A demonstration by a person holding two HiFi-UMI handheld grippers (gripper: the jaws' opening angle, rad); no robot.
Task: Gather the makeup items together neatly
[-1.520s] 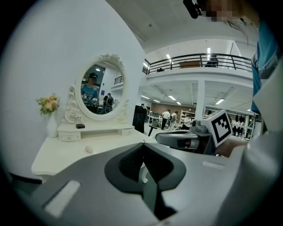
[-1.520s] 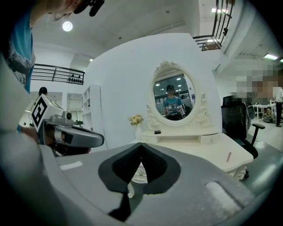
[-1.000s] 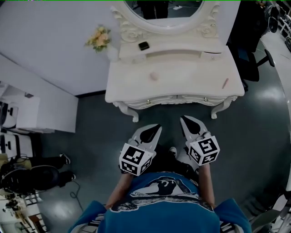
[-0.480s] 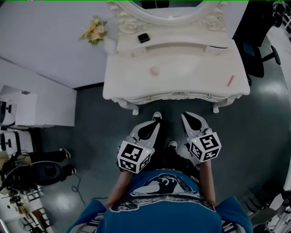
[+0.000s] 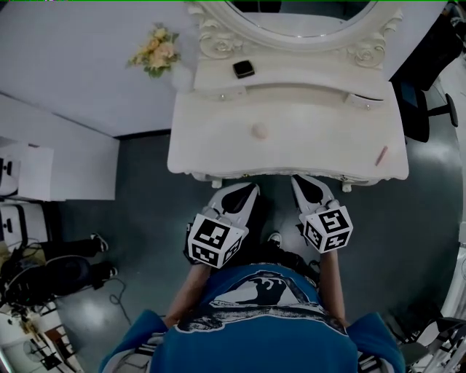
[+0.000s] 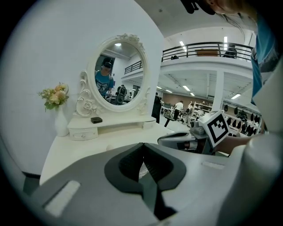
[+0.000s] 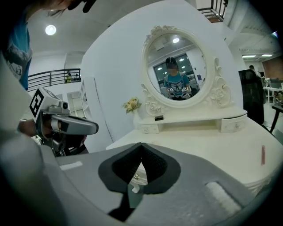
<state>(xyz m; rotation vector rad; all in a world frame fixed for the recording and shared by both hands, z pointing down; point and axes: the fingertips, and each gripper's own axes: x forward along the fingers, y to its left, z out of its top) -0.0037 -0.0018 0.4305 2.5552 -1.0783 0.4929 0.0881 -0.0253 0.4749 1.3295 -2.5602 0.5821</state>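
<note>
A white dressing table (image 5: 218,149) carries the makeup items. A black compact (image 5: 244,69) lies on its raised shelf, a pink sponge (image 5: 258,131) sits mid-top, and a pink stick (image 5: 381,155) rests near the right edge. My left gripper (image 5: 252,187) and right gripper (image 5: 298,179) hover side by side at the table's front edge, both shut and empty. The left gripper view shows its jaws (image 6: 142,145) meeting, with the compact (image 6: 96,119) far ahead. In the right gripper view the closed jaws (image 7: 141,145) point at the table, and the stick (image 7: 263,155) lies to the right.
An oval mirror (image 5: 302,18) stands at the table's back. A vase of flowers (image 5: 156,55) sits at the back left corner. A dark office chair (image 5: 429,109) is to the right, white cabinets (image 5: 22,175) to the left, and a person's legs (image 5: 80,251) on the floor at left.
Both grippers have moved forward together, from well short of the table up to its front edge. Both have stayed shut.
</note>
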